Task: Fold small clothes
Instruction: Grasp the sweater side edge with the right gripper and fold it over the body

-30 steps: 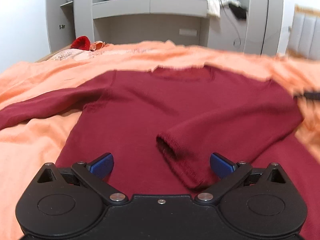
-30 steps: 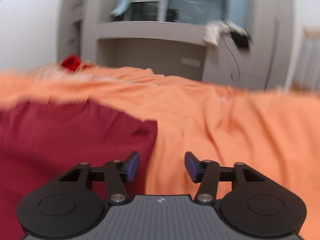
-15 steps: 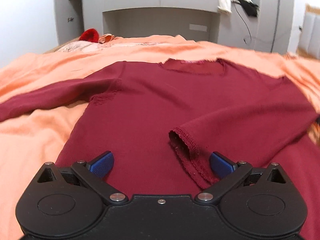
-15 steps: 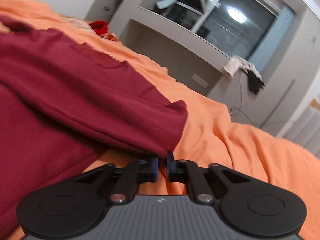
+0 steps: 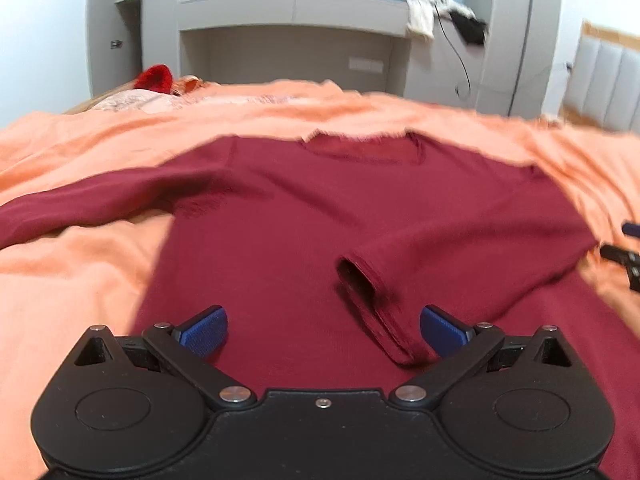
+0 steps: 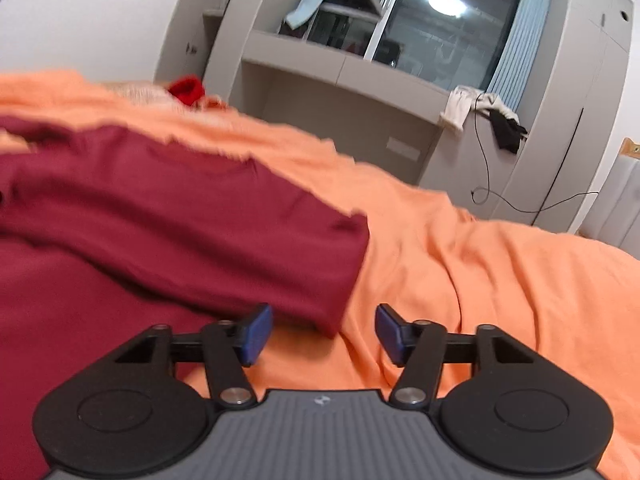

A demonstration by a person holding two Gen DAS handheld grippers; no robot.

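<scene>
1. The maroon sweater (image 5: 312,216) lies flat on the orange bed (image 5: 68,280).
2. Left gripper (image 5: 323,330), jaws wide and empty, is nearer the unfolded sleeve (image 5: 92,204) (stretching leftward).
3. Right gripper (image 6: 323,334): jaws wide, empty.

A sweater (image 5: 328,216) lies flat on the bed (image 5: 72,288), neckline toward 12 o'clock. One sleeve stretches out toward 9 o'clock; the other is folded across the body, cuff (image 5: 372,300) toward 6. A shelving unit (image 5: 288,32) stands behind the bed at 12.
</scene>
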